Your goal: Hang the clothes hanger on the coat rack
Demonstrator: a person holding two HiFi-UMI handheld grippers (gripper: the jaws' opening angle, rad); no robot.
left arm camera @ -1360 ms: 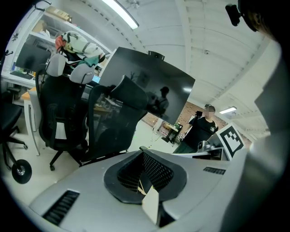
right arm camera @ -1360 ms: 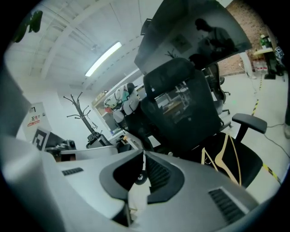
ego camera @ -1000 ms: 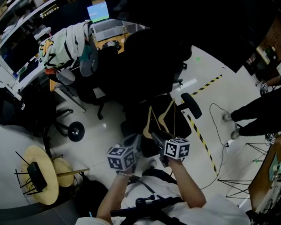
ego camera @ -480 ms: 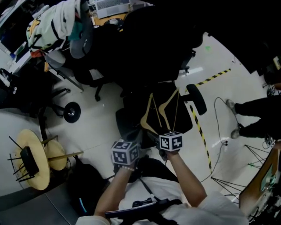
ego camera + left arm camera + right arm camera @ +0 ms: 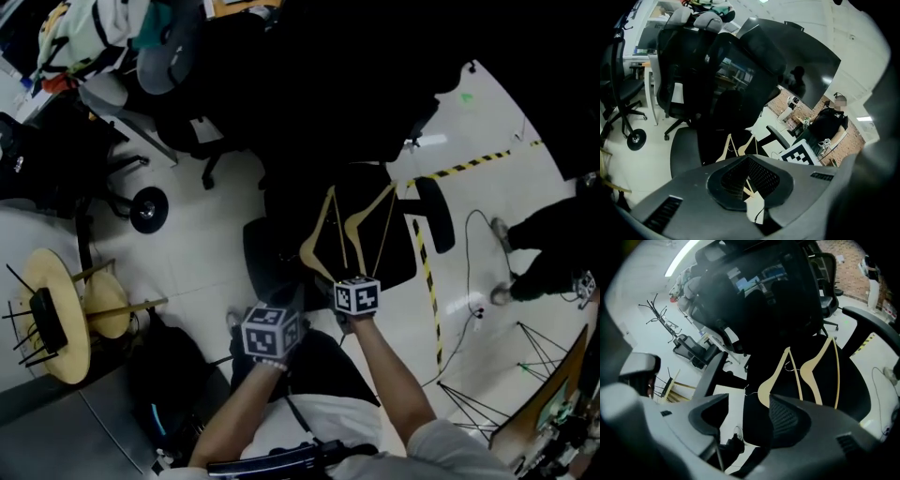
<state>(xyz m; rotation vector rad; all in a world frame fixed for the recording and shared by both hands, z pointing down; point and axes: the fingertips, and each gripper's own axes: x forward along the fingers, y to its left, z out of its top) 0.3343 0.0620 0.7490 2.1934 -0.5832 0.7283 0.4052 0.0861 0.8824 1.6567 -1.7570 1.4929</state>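
Both grippers have dropped toward the black chair seat [image 5: 277,258], where 2 wooden hangers [image 5: 769,383] lie side by side. The right gripper [image 5: 747,413] has just spread its jaws wide, nothing between them yet. The left gripper [image 5: 746,161] is pinched closed, empty. A pick-up looks near; hanging hasn't begun
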